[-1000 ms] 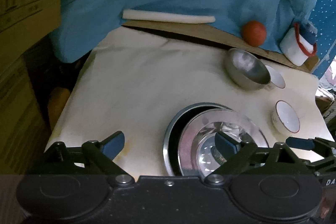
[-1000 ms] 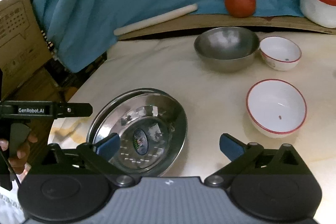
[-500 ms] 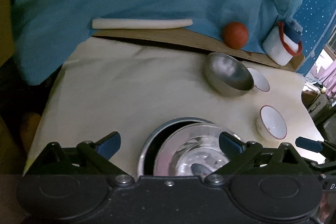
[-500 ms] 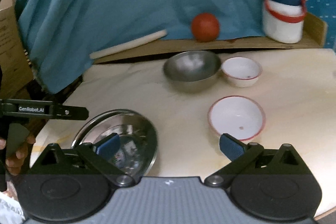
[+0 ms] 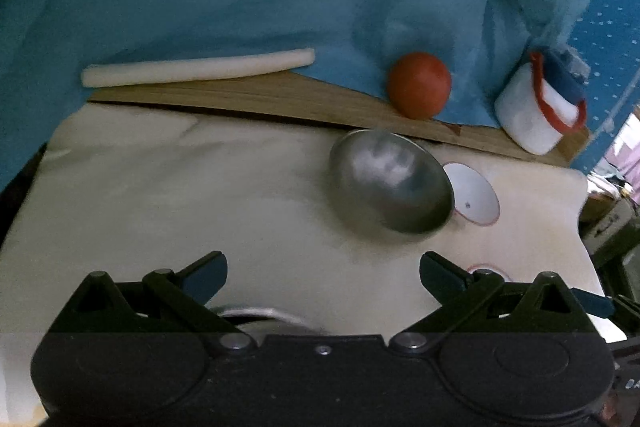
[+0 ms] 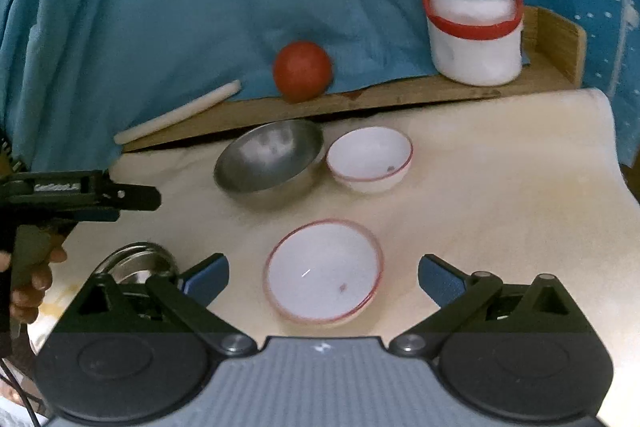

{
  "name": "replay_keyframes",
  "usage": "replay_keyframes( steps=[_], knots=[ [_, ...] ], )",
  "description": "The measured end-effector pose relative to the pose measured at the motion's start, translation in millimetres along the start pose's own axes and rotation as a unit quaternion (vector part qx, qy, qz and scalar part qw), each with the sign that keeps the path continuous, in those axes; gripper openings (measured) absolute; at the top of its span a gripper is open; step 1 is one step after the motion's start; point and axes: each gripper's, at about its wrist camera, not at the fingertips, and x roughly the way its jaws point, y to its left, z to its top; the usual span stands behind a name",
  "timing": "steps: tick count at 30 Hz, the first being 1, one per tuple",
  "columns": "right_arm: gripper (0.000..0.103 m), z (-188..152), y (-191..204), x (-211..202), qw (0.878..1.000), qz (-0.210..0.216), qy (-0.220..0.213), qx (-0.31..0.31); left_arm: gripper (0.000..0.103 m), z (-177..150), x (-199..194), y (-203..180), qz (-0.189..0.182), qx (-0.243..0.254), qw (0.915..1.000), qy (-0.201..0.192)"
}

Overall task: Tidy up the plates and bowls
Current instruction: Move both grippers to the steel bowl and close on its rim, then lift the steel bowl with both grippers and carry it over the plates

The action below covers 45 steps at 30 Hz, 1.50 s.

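Note:
My left gripper (image 5: pixel 324 275) is open and empty over bare cream cloth. Only the rim of the stacked steel plates (image 5: pixel 260 313) shows beneath it. Ahead to the right lies a steel bowl (image 5: pixel 390 181), with a small red-rimmed white bowl (image 5: pixel 474 197) behind it. My right gripper (image 6: pixel 323 277) is open, and a larger red-rimmed white bowl (image 6: pixel 324 271) lies on the table between its fingers, untouched. Further back are the steel bowl (image 6: pixel 270 157) and the small white bowl (image 6: pixel 370 159), side by side. The steel plates (image 6: pixel 140 263) sit at lower left, under the left gripper (image 6: pixel 120 195).
A wooden board (image 6: pixel 360 99) runs along the back with a red ball (image 6: pixel 302 71), a white stick (image 6: pixel 180 113) and a white jug (image 6: pixel 474 31) with a red handle. Blue cloth (image 6: pixel 180 7) hangs behind. A hand (image 6: pixel 32 279) holds the left gripper. The table edge (image 6: pixel 616 163) falls off at right.
Both views have shifted right along the table. The steel plates slid down and left, almost out of the left view. The larger white bowl now lies between the right fingers. The left jaws widened slightly.

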Motion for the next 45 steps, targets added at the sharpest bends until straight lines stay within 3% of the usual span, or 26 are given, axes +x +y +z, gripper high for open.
replay_keyframes(
  steps=[4, 11, 18, 24, 29, 35, 36, 45],
  knots=[
    [0.103, 22.5, -17.8, 19.6, 1.000, 0.030, 0.005, -0.004, 0.102, 11.7, 18.8, -12.1, 0.016, -0.022, 0.9996, 0.003],
    [0.102, 50.6, -15.5, 60.3, 0.996, 0.058, 0.025, 0.057, 0.102, 36.3, 50.0, -11.1, 0.020, -0.049, 0.9981, 0.033],
    [0.086, 57.6, -9.1, 89.7, 0.992, 0.050, 0.049, 0.101, 0.097, 56.9, 76.0, -5.6, 0.023, -0.042, 0.9972, 0.057],
    [0.076, 60.2, -1.4, 106.5, 0.990, 0.044, 0.063, 0.120, 0.079, 67.3, 94.2, -3.5, 0.015, -0.038, 0.9961, 0.078],
    [0.073, 63.1, 0.9, 117.1, 0.988, 0.040, 0.067, 0.135, 0.057, 70.9, 102.5, -5.2, 0.002, -0.043, 0.9945, 0.095],
    [0.055, 62.5, 1.9, 129.4, 0.985, 0.039, 0.074, 0.151, 0.033, 71.5, 110.4, -2.9, -0.003, -0.060, 0.9923, 0.109],
    [0.049, 62.6, 1.7, 130.5, 0.985, 0.038, 0.076, 0.154, 0.030, 71.4, 110.7, -2.6, -0.005, -0.061, 0.9921, 0.110],
    [0.033, 62.1, 5.8, 137.3, 0.984, 0.027, 0.081, 0.156, 0.011, 67.6, 107.4, 10.4, -0.007, -0.080, 0.9913, 0.104]
  ],
)
